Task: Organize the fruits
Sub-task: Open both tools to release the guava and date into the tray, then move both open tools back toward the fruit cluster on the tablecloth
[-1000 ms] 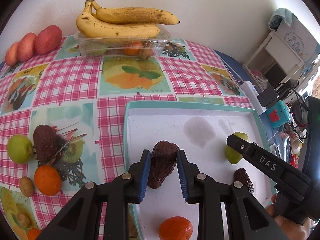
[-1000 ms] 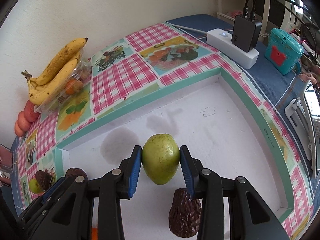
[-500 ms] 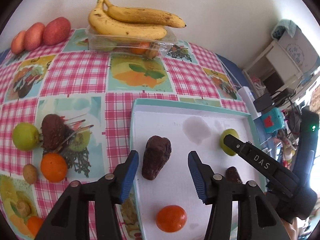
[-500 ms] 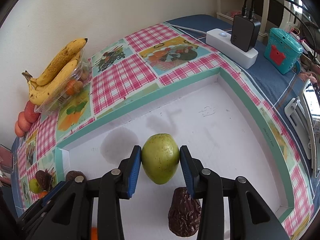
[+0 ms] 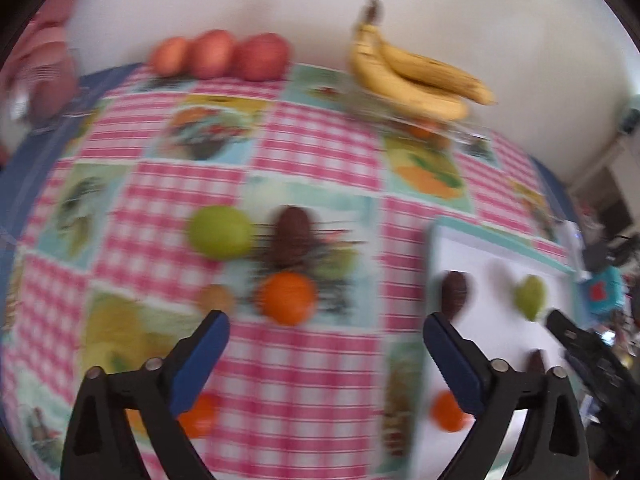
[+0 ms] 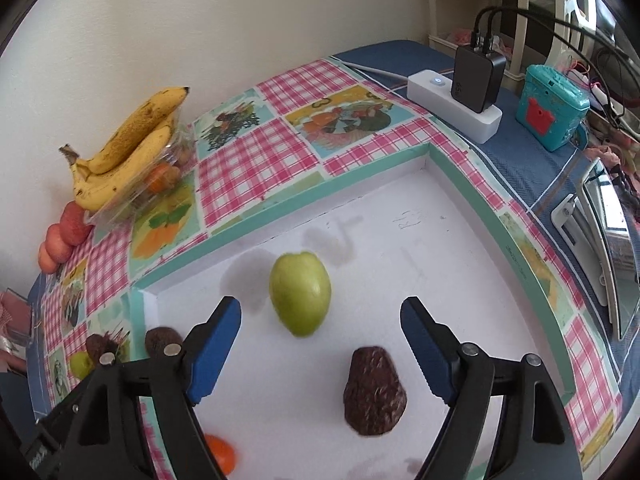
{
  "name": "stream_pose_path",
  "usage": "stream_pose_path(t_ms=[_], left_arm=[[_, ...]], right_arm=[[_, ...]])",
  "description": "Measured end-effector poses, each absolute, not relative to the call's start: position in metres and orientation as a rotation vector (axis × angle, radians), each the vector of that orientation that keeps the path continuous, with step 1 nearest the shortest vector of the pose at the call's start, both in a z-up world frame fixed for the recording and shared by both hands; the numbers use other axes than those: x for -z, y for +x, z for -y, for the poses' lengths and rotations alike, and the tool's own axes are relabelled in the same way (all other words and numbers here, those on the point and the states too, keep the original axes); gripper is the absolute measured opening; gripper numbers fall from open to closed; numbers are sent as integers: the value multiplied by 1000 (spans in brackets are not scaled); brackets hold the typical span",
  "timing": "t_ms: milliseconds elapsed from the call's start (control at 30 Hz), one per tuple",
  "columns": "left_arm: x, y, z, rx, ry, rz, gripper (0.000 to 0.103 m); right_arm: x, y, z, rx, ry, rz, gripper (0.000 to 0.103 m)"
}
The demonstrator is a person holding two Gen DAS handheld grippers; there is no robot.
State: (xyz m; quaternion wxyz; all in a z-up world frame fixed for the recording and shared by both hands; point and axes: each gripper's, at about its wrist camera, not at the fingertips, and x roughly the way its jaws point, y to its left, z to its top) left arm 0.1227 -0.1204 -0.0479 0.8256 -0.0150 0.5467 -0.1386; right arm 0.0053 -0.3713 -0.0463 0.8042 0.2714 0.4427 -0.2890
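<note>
Lying on the white floor of a teal-rimmed tray (image 6: 460, 184), a smooth green pear-shaped fruit (image 6: 300, 294) is seen just ahead of the right gripper (image 6: 320, 334), whose blue-padded jaws are spread wide w/ nothing held; the fruit sits betw. them but touches neither. A dark brown, rough, wrinkled fruit (image 6: 374, 392) rests nearer the camera, just beside the right jaw. A second brown fruit (image 6: 162, 340) and part of an orange (image 6: 222, 454) are seen at the tray's left side.

In the left wrist view, heavily blurred, the left gripper (image 5: 326, 330) is also spread wide & empty, over a pink-checked cloth w/ fruit pictures covering the tabletop (image 5: 316, 148). Ahead of it, on the cloth, are a round orange fruit (image 5: 287, 298), a dark oblong fruit (image 5: 293, 242), a round green fruit (image 5: 220, 232) & a small tan one (image 5: 216, 299). Spotted yellow bananas (image 5: 416, 80) are stacked on a clear plastic box; three reddish fruits (image 5: 220, 58) are lined up by the wall.
</note>
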Motion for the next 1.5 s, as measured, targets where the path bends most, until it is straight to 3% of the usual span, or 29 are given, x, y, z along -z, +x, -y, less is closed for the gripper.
stream_pose_path(t_ms=[900, 1500], left_arm=[[18, 105, -32, -148, -108, -1002, 103], [14, 128, -69, -105, -35, -995, 103]], right_arm=[[29, 6, 222, 345, 392, -1003, 83], [40, 46, 152, 109, 322, -1030, 83]])
